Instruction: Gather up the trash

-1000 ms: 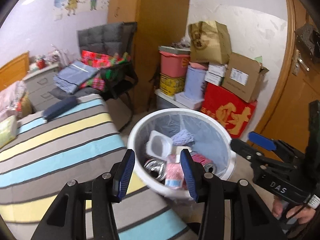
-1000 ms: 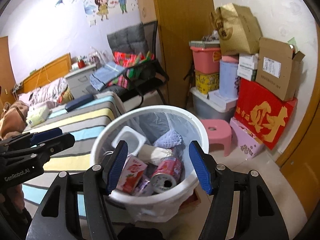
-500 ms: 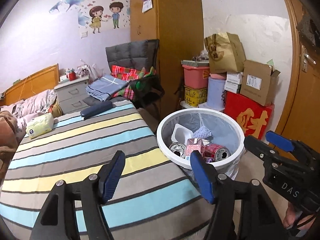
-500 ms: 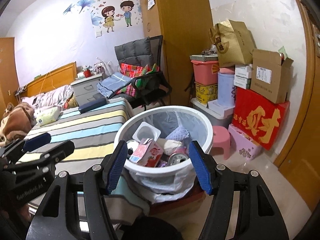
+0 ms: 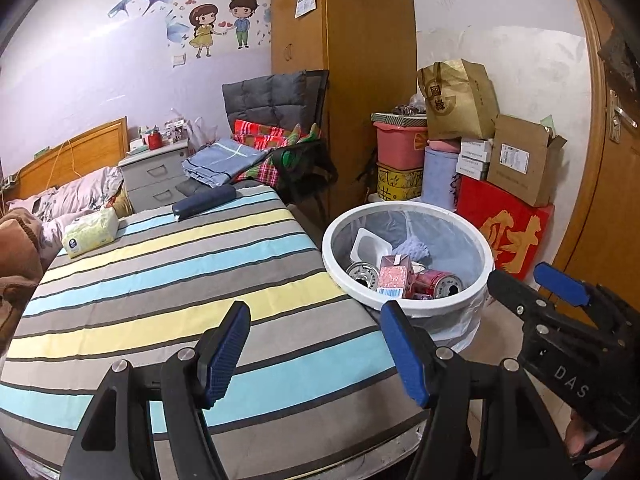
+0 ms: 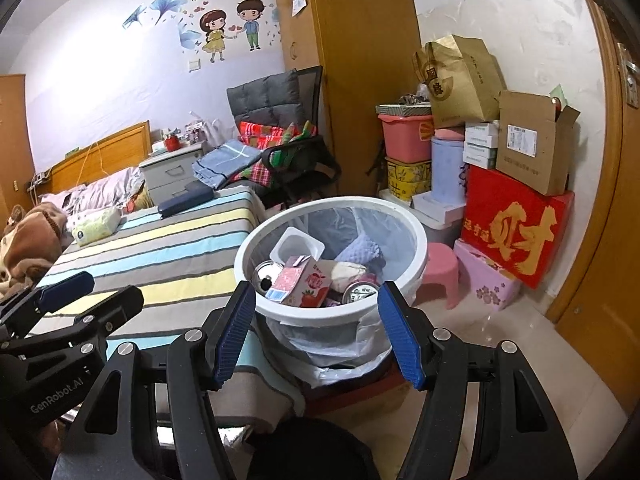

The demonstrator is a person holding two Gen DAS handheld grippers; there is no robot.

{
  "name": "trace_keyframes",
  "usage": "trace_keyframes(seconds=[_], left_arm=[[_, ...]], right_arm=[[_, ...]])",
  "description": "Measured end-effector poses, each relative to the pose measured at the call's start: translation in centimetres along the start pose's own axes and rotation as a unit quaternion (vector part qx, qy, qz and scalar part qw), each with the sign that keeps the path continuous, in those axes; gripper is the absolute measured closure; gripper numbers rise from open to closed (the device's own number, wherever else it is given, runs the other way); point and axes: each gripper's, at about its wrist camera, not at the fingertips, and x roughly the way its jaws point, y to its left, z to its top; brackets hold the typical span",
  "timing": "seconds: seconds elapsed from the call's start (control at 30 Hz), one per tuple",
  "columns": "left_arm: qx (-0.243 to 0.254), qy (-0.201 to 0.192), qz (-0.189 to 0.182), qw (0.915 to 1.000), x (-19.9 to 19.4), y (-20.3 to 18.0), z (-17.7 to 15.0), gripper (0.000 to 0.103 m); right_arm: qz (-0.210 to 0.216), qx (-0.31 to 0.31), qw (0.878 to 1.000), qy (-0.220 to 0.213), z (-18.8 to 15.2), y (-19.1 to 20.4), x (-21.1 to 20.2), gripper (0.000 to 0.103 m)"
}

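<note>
A white round trash bin [image 5: 472, 240] with a clear liner stands at the foot corner of the bed; it also shows in the right wrist view [image 6: 420, 240]. It holds a pink carton [image 6: 302, 282], cans [image 5: 438, 283], a white plastic cup [image 6: 296, 246] and a bluish cloth [image 6: 362, 250]. My left gripper [image 5: 316, 354] is open and empty above the striped bedspread, left of the bin. My right gripper [image 6: 316, 334] is open and empty, just in front of the bin's near rim.
The striped bed [image 5: 160, 280] carries a tissue pack [image 5: 90, 232] and a dark blue case [image 5: 204, 202]. A chair with clothes [image 5: 276, 148], a wardrobe, stacked boxes [image 6: 516, 208], a pink stool [image 6: 440, 272] and a wooden door [image 6: 608, 200] surround the bin.
Both grippers have pulled back and up from the bin; it now looks smaller and farther. More of the bed has come into the left wrist view. Both stay open.
</note>
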Motion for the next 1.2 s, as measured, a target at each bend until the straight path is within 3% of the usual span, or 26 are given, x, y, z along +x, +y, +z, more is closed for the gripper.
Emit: trace_keyframes(seconds=[1.2], left_arm=[[-0.008,-0.006,0.009,0.9999,-0.63,0.41,-0.15,0.036]], right_arm=[[0.003,-0.002,1.0,-0.001,0.13,0.41,-0.52,0.038]])
